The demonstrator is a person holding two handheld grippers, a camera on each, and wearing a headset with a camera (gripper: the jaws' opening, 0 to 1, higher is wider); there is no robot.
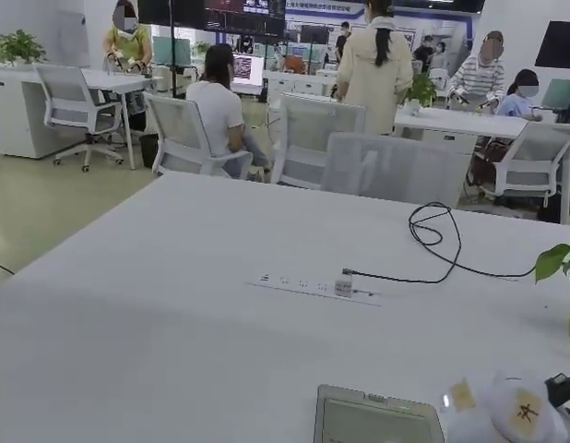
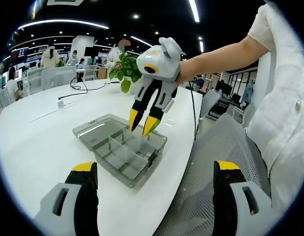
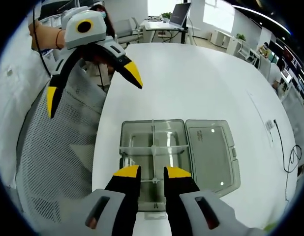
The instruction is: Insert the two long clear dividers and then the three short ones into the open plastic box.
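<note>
Several dividers (image 3: 153, 140) sit in box (image 3: 211, 152) at tabletop's edge; right gripper (image 3: 152, 177) hovers above, grasp indeterminate; left gripper (image 3: 93, 87) released. Next, likely: seat a short one.

The right claw (image 2: 140, 129) points down into the open plastic box (image 2: 121, 176).

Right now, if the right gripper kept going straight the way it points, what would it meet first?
Most likely the clear dividers standing in the open plastic box, just ahead of the right gripper; depth is unclear.
</note>
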